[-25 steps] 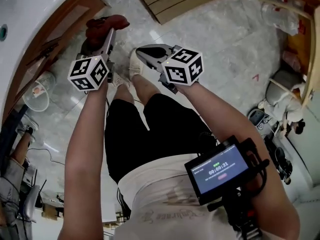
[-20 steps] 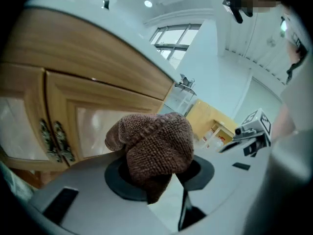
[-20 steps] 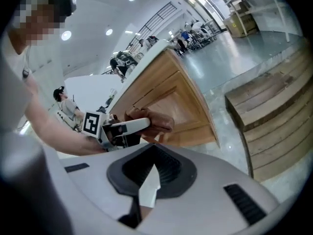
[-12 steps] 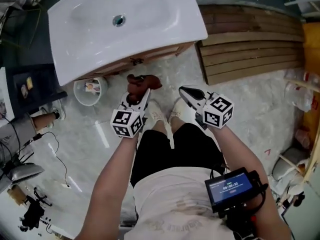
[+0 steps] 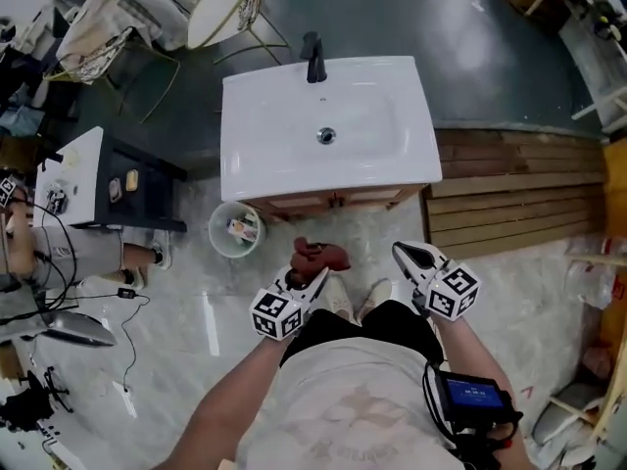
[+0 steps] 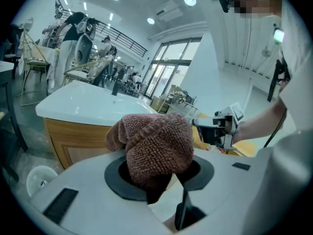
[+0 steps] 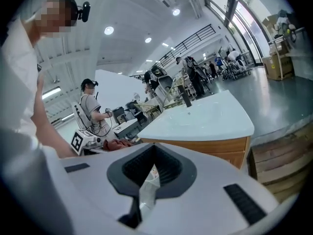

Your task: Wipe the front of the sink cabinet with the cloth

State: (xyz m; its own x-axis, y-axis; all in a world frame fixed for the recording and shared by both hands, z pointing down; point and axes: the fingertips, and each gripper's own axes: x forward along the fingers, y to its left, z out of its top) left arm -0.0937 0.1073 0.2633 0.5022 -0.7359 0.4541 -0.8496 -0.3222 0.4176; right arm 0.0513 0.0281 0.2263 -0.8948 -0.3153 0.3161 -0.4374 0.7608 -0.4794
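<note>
The left gripper (image 6: 159,177) is clamped on a bunched brown cloth (image 6: 156,143), which mushrooms out above its jaws. Beyond it stands the sink cabinet (image 6: 73,141), its wooden front under a white basin top (image 6: 93,106) with a black tap (image 6: 115,86). The right gripper (image 6: 215,129) hangs off to the right, apart from the cloth.

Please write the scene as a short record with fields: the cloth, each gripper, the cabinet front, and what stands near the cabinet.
cloth: brown cloth, bunched up, held by the left gripper
left gripper: fingers shut on the cloth, low in front of the cabinet
right gripper: fingers together, nothing held, beside the left one
cabinet front: wooden, under the white sink with a black faucet
contact: cloth is apart from the cabinet front; wiping not yet begun
nearby: round bin on the floor at the cabinet's left; wooden platform at its right
</note>
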